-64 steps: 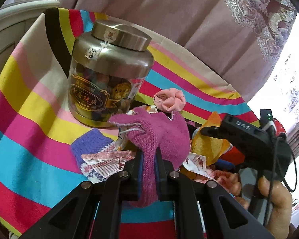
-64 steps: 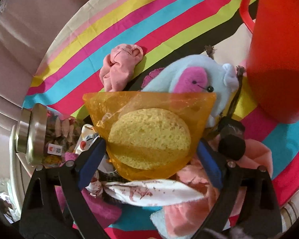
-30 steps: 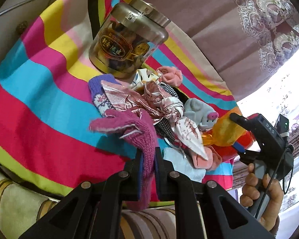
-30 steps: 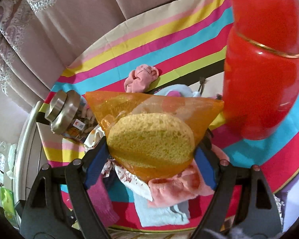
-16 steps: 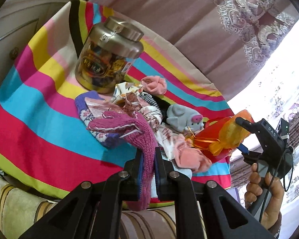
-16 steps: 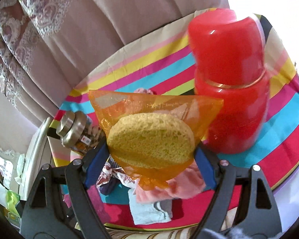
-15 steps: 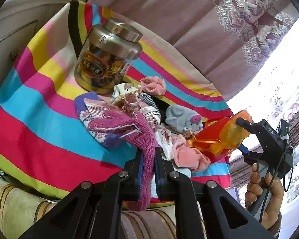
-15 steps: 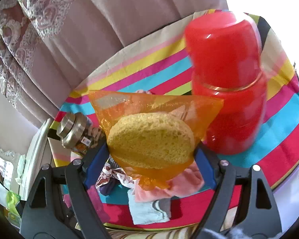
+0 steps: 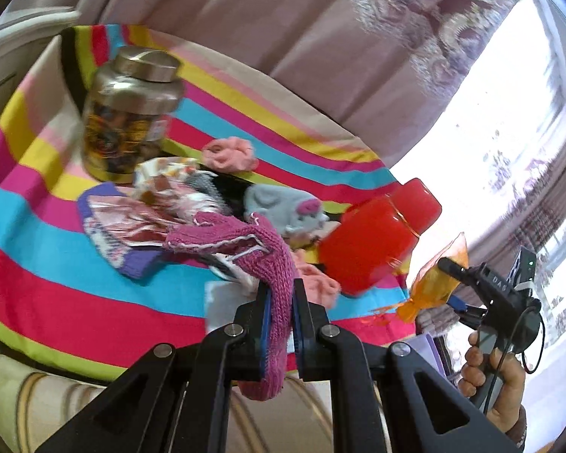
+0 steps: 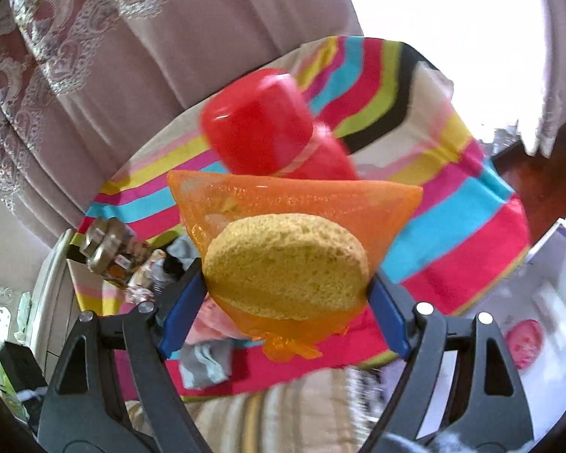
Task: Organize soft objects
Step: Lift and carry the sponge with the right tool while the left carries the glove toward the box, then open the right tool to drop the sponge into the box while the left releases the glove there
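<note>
1. Pink curtains (image 9: pixel 283 37) hang behind a round table under a striped cloth (image 9: pixel 37 264), with bright window light at right.
2. Both items are lifted clear of the pile, so this looks like the carry step.
3. Left gripper (image 9: pixel 279 309) is clamped on a magenta knit glove (image 9: pixel 260 249); right gripper (image 10: pixel 286 275) squeezes a yellow sponge (image 10: pixel 286 264) in an orange mesh bag (image 10: pixel 294 196).
4. Next needs a drop spot; the white bin (image 10: pixel 547 302) at near right seems likely.
5. Jar (image 9: pixel 132 113), red jug (image 9: pixel 373 241) and plush mouse (image 9: pixel 283 207) sit on the table.

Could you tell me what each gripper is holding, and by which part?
The left gripper pinches the magenta knitted glove at its cuff end. The right gripper clamps the yellow sponge in its orange mesh bag by its two sides.
</note>
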{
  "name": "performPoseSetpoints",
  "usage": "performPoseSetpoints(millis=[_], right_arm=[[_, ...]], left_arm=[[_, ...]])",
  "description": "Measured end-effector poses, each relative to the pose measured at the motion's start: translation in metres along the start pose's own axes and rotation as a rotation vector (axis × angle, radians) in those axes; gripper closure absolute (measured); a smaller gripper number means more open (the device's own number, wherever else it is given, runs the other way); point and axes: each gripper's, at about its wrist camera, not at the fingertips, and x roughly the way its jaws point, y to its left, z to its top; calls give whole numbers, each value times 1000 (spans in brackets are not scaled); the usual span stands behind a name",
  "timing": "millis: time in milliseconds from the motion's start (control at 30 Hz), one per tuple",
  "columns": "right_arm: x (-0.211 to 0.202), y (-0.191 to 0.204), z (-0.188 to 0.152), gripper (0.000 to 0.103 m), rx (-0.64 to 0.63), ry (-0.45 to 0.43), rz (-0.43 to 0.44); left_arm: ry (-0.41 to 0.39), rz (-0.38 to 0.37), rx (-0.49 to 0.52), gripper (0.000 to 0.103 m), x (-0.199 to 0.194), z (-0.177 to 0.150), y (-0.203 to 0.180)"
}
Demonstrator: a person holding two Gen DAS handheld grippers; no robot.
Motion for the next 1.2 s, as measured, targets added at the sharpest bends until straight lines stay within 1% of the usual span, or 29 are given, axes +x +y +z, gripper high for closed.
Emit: performPoseSetpoints(millis=[133, 233, 467, 667, 867, 1033, 1200], right_arm=[[-15, -33, -2, 19, 17, 2, -56], [-27, -67, -4, 19, 48, 11, -98], [-38, -143, -12, 19, 111, 63, -213], [-38, -200, -24, 19, 230, 87, -249], [-24, -230, -32, 19, 306, 115, -257], [-10, -244, -36, 19, 330, 140, -266], [10, -258, -41, 19, 337, 192, -285]], left_arm=[[22, -35, 57, 92, 9, -3, -30], [45, -59, 95, 92, 18, -5, -52], [93, -107, 178, 92, 39, -14, -99], [147, -140, 231, 92, 59, -24, -131], [193, -169, 292, 92, 72, -36, -163], [237, -198, 327, 92, 82, -45, -185], [281, -216, 375, 92, 94, -59, -207]])
